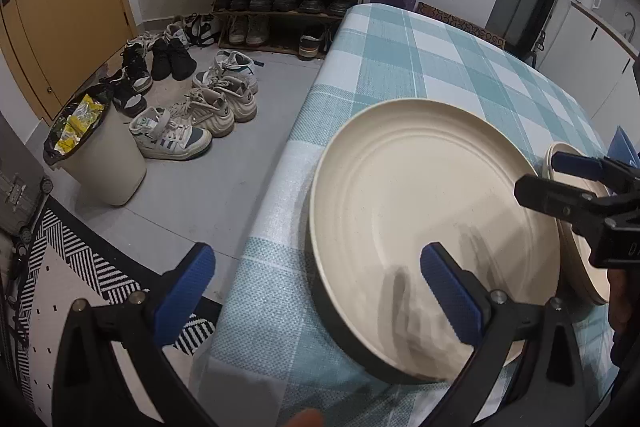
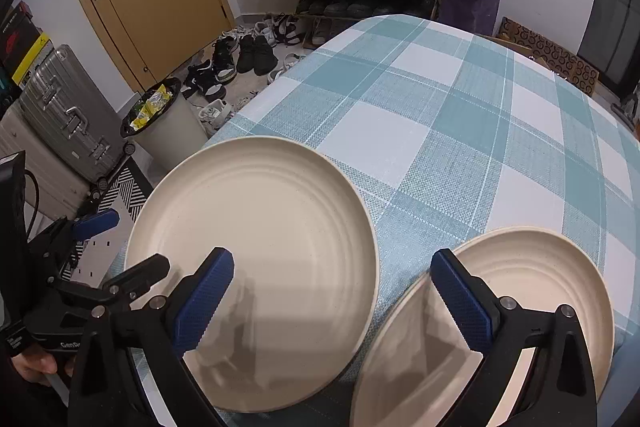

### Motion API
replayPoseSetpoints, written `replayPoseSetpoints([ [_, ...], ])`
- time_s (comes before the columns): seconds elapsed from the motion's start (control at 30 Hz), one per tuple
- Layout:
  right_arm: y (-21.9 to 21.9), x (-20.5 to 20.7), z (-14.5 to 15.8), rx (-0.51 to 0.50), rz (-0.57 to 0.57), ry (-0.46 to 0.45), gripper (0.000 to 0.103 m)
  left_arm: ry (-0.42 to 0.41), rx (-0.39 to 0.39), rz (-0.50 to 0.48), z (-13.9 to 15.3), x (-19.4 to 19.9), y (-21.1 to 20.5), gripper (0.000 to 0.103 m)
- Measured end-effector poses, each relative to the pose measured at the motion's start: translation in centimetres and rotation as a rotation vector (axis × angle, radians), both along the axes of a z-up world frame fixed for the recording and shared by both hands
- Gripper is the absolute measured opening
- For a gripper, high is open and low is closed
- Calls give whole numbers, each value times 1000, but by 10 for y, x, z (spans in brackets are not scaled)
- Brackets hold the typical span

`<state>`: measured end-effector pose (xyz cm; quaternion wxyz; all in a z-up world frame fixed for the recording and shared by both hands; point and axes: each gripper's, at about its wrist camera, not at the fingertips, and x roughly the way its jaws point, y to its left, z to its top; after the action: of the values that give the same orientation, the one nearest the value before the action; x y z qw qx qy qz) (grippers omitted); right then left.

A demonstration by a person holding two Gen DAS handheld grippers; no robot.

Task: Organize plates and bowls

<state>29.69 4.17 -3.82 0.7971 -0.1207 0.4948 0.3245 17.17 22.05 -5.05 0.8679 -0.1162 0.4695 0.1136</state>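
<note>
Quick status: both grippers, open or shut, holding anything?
Left gripper: open, holding nothing, one finger over the big plate.
Right gripper: open, holding nothing, one finger over the small plate.

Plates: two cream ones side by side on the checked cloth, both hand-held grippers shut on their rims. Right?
Not quite. The two cream plates, large and small, do sit side by side on the checked cloth, but neither hand-held gripper is shut. The right wrist view shows the right one wide open over them; the left wrist view shows the left one open too, gripping nothing.
</note>
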Motion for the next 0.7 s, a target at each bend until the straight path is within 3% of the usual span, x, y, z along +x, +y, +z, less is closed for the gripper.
replayPoseSetpoints([
  [0.5,12,4,-5,1,26,22,94,29,-30,-23,-9,-4,-2,103],
  [0.7,13,3,-10,5,30,62,82,33,-52,-25,-11,-6,0,100],
])
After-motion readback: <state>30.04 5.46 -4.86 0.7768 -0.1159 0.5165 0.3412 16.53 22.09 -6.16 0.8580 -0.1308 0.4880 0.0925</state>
